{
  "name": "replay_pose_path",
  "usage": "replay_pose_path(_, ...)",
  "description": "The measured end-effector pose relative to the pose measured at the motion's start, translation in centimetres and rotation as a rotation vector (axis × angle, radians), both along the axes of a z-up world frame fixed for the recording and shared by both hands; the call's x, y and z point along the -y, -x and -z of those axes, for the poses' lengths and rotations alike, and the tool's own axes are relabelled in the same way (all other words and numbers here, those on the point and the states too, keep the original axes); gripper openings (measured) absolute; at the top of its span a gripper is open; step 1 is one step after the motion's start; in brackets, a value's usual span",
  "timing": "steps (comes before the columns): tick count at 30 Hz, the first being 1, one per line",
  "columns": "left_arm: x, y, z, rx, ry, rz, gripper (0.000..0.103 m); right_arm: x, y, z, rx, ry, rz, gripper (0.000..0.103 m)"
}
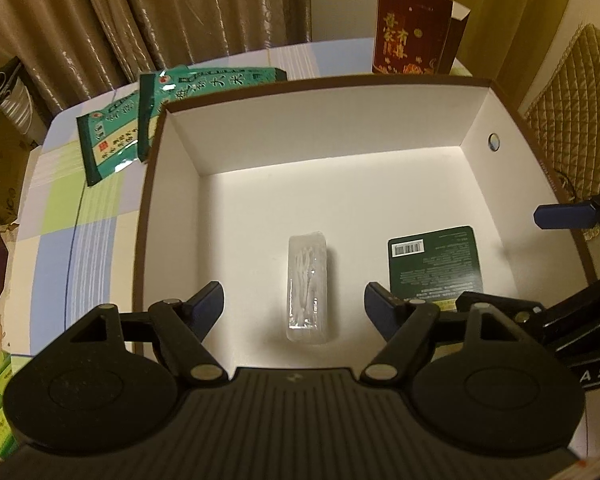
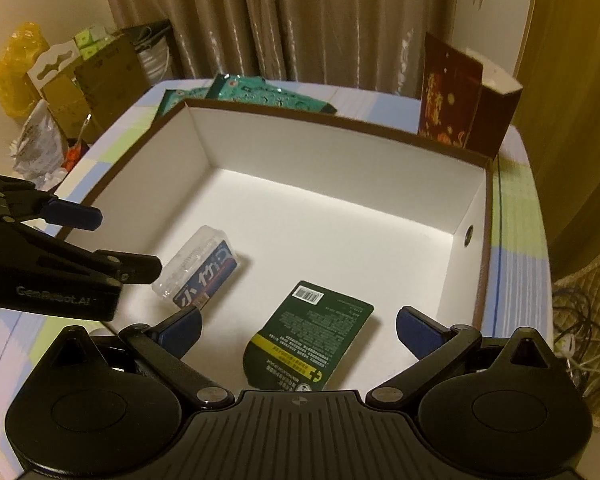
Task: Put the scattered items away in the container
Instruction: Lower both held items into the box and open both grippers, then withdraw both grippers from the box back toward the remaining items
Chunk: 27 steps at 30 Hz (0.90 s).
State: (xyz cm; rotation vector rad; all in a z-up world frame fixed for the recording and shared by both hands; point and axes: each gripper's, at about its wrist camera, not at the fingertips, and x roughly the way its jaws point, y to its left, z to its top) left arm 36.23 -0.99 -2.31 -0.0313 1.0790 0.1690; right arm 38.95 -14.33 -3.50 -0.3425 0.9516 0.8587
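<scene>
The left claw (image 1: 294, 306), jaws apart and empty, hangs over the clear packet (image 1: 306, 286) lying long-axis toward twelve o'clock inside the box (image 1: 320, 128), while teal pouches (image 1: 148, 120) wait on the worktop (image 1: 60, 240) at ten o'clock, nearer this hand than the open right claw (image 2: 298, 330).

The left tool (image 1: 294, 308) points steeply downward, its two blue-padded fingers (image 1: 210, 304) spread wide with nothing pressed between them. The right tool (image 2: 300, 330) tilts down likewise, fingers (image 2: 416, 330) wide apart and empty. The two tools hang side by side, close together.
</scene>
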Motion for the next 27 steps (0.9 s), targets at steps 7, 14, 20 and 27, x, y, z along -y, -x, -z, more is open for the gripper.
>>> replay_pose_path(7, 0.6, 2.7, -1.8, 0.042, -0.004, -0.011, 0.074, 1.3, 1.5, -1.4, 0.036, -0.039, 0.000, 0.101)
replay_pose_path(14, 0.9, 6.1, -3.2, 0.084, 0.007, 0.009, 0.074, 2.8, 3.9, -3.1, 0.092, -0.100, 0.008, 0.101)
replay_pose_path(20, 0.4, 9.2, -3.8, 0.108, 0.010, 0.058, 0.074, 4.7, 6.6, -3.4, 0.104, -0.148, 0.079, 0.101)
replay_pose_path(27, -0.6, 13.5, -3.7, 0.125, 0.023, 0.118, 0.074, 7.1, 11.7, -2.5, 0.079, -0.148, 0.186, 0.101)
